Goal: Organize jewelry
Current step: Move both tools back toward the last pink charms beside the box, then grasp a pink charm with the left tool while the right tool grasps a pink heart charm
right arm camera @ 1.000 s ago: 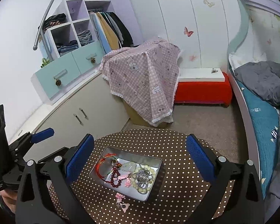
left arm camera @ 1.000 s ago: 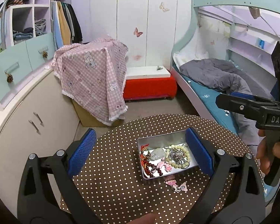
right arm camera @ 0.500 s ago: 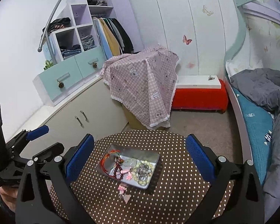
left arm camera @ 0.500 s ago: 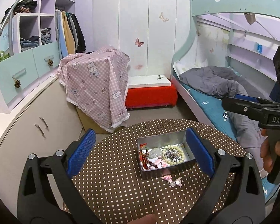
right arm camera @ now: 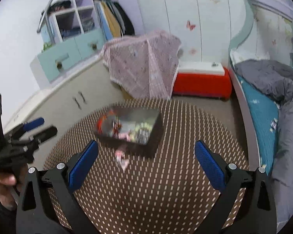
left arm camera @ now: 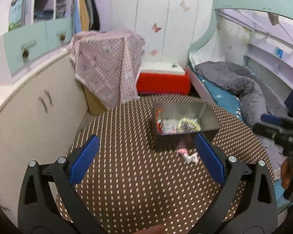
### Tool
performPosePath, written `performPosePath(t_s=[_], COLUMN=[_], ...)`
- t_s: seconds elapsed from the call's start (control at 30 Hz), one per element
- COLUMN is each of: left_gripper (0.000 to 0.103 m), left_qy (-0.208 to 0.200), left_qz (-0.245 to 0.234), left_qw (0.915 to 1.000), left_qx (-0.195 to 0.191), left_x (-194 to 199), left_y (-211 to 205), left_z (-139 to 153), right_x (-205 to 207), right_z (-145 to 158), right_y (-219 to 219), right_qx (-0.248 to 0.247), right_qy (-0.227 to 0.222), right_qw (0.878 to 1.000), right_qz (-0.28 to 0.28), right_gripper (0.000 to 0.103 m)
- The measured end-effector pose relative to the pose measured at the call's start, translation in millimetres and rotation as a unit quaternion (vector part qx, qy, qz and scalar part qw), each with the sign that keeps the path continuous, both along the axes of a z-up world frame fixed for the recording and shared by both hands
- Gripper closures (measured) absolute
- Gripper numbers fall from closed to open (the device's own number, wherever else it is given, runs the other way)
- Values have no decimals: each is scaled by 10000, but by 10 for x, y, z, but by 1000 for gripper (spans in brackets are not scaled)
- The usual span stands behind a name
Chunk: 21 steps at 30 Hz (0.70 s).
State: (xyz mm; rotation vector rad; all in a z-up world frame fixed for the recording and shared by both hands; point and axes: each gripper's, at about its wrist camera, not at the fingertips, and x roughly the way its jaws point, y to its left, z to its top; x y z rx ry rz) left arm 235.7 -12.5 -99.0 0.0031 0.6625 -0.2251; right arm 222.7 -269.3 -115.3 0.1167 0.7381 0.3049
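- Left claw (left arm camera: 146, 152) gapes wide, empty, above the counter (left arm camera: 127, 185).
- Right claw (right arm camera: 146, 156) likewise wide, empty.
- Tin (left arm camera: 209, 117) of jewelry (left arm camera: 177, 124) sits mid-counter; a pink charm (left arm camera: 187, 154) lies just beside it.

Both views motion-blurred. Jewelry in tin (left arm camera: 209, 117) smeared, pieces indistinct. Pink trinket (right arm camera: 122, 159) by tin unidentifiable. Right gripper (left arm camera: 271, 124) partly cut by frame edge.

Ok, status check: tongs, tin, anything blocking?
Left tongs open, empty. Right tongs open, empty. Metal tin holds jewelry; pink trinket loose on table beside it. Nothing blocking.
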Motion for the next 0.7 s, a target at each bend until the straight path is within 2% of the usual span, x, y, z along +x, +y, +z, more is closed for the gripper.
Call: performPosePath(t_s=[0.2,0.37,0.4,0.43,0.5,0.67,0.7], left_gripper=[7,7,7,7,7,7,7], left_qy=[324,481,509,541,596,698,708], left_qz=[75,112,128,136,143,132,121], left_qw=[9994,9988,9986,9984,9981,9973,9972], left_qx=[20,63,69,74,88,180,192], left_x=[-46,-54,-54,-53,-40,-14,-7], left_y=[65,82,88,92,84,18,5], left_z=[-261,-381,-409,-440,-473,-554,-558], right_x=[144,296,327,356,416,482,461], right_z=[-493,-703,-737,-766,-809,-886,-888], right_y=[324,531,574,626,722,950,964], right_qx=[-251,-412,-453,-489,-597,-979,-1089], right_qy=[469,632,652,674,701,599,552], right_qw=[9982,9963,9958,9952,9939,9895,9886], right_qz=[290,418,454,513,607,875,884], right_gripper=[8,8,11,20,32,58,68])
